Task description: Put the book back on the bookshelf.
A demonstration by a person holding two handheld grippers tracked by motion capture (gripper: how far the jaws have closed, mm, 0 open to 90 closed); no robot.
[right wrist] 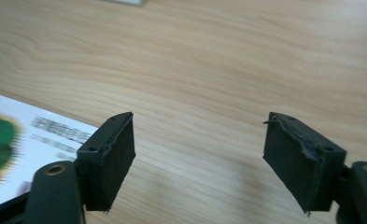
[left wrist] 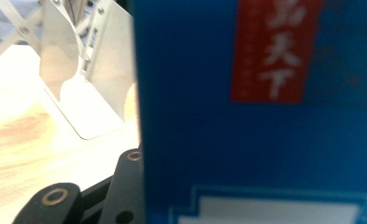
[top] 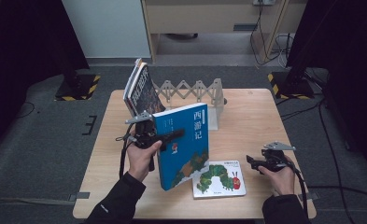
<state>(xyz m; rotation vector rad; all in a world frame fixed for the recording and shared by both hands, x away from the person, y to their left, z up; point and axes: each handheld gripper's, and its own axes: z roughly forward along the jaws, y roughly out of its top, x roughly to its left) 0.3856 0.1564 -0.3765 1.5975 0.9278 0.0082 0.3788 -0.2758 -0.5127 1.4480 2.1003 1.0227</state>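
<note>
— What's my left gripper [top: 165, 136] doing?
— Its jaws are clamped on the blue book [top: 183, 144], which I hold upright and tilted above the wooden table [top: 251, 116], in front of the metal bookend rack [top: 197, 91].
— And the right gripper [top: 252, 162]?
— Jaws apart, nothing between them, hovering just right of the caterpillar picture book [top: 218, 179], which lies flat near the table's front edge.

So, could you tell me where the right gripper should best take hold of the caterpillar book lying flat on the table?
Probably by its right edge, coming in low from the right: the caterpillar book lies flat, that edge faces the open right gripper, and the blue book stands against its left side.
</note>
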